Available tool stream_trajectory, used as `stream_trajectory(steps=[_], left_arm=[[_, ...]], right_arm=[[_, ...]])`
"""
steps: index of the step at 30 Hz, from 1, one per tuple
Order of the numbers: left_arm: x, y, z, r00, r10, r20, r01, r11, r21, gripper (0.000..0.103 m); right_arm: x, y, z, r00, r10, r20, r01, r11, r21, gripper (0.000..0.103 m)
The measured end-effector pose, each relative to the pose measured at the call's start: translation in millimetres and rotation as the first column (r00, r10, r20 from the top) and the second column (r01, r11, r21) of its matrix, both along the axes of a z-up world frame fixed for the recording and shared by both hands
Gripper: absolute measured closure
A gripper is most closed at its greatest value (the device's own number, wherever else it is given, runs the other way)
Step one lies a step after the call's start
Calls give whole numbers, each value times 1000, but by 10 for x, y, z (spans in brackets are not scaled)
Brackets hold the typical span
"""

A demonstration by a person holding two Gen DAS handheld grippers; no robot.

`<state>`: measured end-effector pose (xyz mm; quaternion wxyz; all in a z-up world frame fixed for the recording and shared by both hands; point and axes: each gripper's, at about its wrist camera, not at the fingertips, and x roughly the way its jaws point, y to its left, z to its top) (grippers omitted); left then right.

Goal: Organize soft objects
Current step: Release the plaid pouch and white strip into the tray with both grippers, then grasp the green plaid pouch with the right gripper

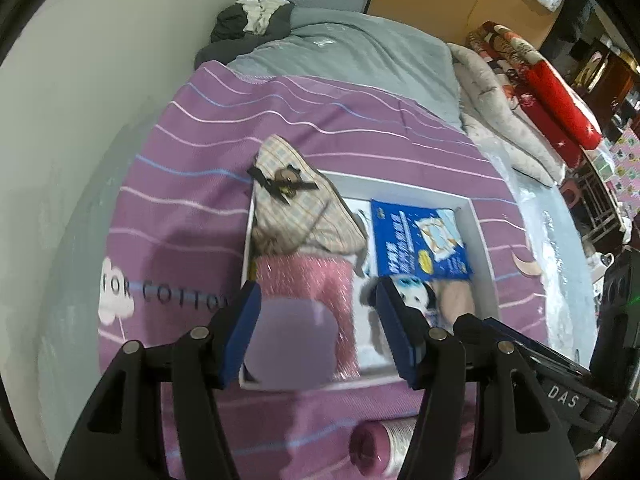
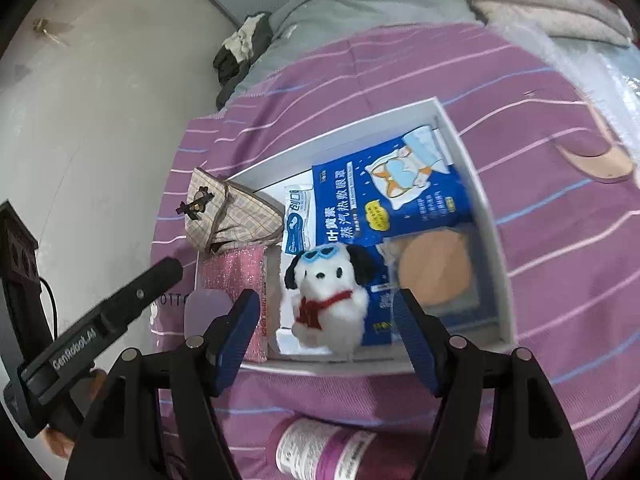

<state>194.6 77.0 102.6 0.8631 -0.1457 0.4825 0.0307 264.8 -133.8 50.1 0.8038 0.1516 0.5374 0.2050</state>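
A white shallow box (image 2: 486,216) lies on the purple striped bedspread. In it are a plaid pouch with a dark bow (image 2: 228,212), a pink glittery pad (image 2: 236,276), a blue eye-mask packet (image 2: 396,192), a round beige pad (image 2: 434,268) and a white plush dog with blue goggles (image 2: 332,300). My right gripper (image 2: 326,320) is open just above and around the dog, not touching it. My left gripper (image 1: 318,312) is open above the pink pad (image 1: 308,284), next to the pouch (image 1: 296,208) and the blue packet (image 1: 416,236).
A purple bottle (image 2: 332,450) lies on the bedspread near the box's front edge; it also shows in the left wrist view (image 1: 380,444). A grey blanket (image 1: 360,56) and dark clothes (image 1: 252,16) lie at the far end. Red bedding (image 1: 552,92) is on the right.
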Motion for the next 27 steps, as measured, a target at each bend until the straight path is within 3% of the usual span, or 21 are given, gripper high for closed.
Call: stream_trajectory(steps=[9, 20, 23, 27], left_arm=[[-459, -285, 60, 998, -57, 7, 57, 997, -55, 42], [-844, -665, -39, 989, -146, 12, 146, 984, -98, 42], [-911, -756, -107, 983, -182, 4, 181, 976, -124, 42], [-964, -908, -192, 974, -227, -3, 226, 969, -105, 42]], right_arm=[[-494, -331, 111, 1000, -5, -29, 5, 1000, 4, 33], [-1048, -686, 357, 999, 29, -29, -31, 995, -92, 34], [-1180, -862, 336, 998, 8, -58, -16, 991, -131, 34], [-1323, -1065, 258, 996, -35, -76, 23, 987, -160, 34]])
